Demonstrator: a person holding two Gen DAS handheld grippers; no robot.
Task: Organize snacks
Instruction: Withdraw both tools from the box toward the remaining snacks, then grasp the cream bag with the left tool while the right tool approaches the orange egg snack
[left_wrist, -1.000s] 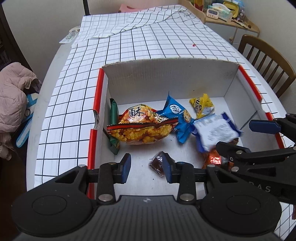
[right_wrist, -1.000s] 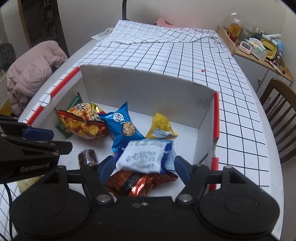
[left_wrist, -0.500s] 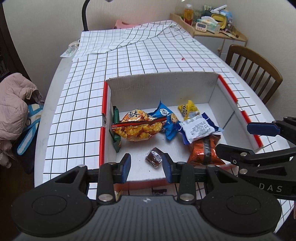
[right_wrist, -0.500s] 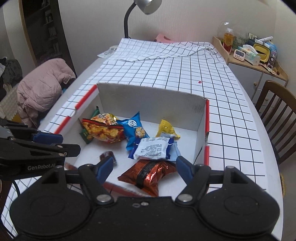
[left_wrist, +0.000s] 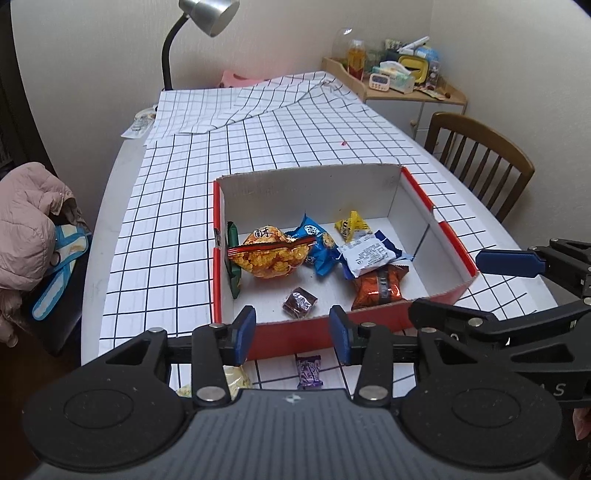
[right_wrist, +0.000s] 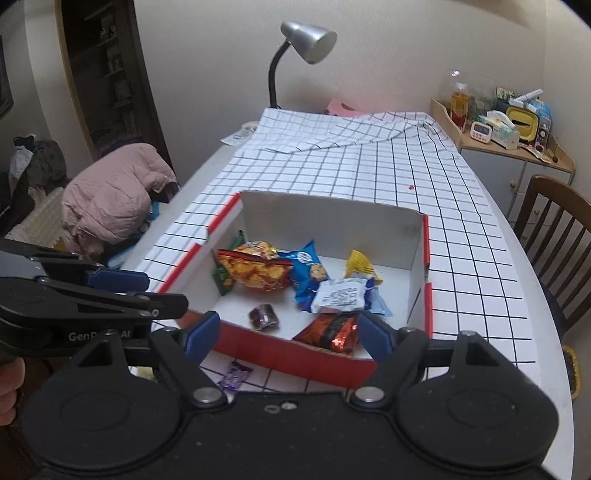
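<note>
A red and white cardboard box (left_wrist: 436, 206) sits on the checked tablecloth. Inside lie an orange crisp bag (left_wrist: 269, 254), a blue cookie packet (left_wrist: 317, 247), a yellow packet (left_wrist: 351, 225), a white-and-blue packet (left_wrist: 369, 254) on top of an orange foil packet (left_wrist: 380, 288), a small dark sweet (left_wrist: 299, 302) and a green packet (left_wrist: 232, 266). A purple sweet (left_wrist: 309, 371) lies on the cloth in front of the box. My left gripper (left_wrist: 292, 334) hovers over the box's near wall, its jaws opening, nothing between them. My right gripper (right_wrist: 288, 332) is beside it, jaws opening wide and empty.
A yellowish packet (left_wrist: 232, 384) lies on the cloth under my left finger. A desk lamp (right_wrist: 306, 48) and folded cloth (right_wrist: 332, 129) are at the far end. A wooden chair (left_wrist: 480, 162) stands on the right, a pink jacket (right_wrist: 110, 192) on the left, a cluttered shelf (right_wrist: 509, 129) behind.
The white-and-blue packet left the right jaws and landed on the foil packet. Both grippers drew back and up from the box; the purple sweet came into view.
</note>
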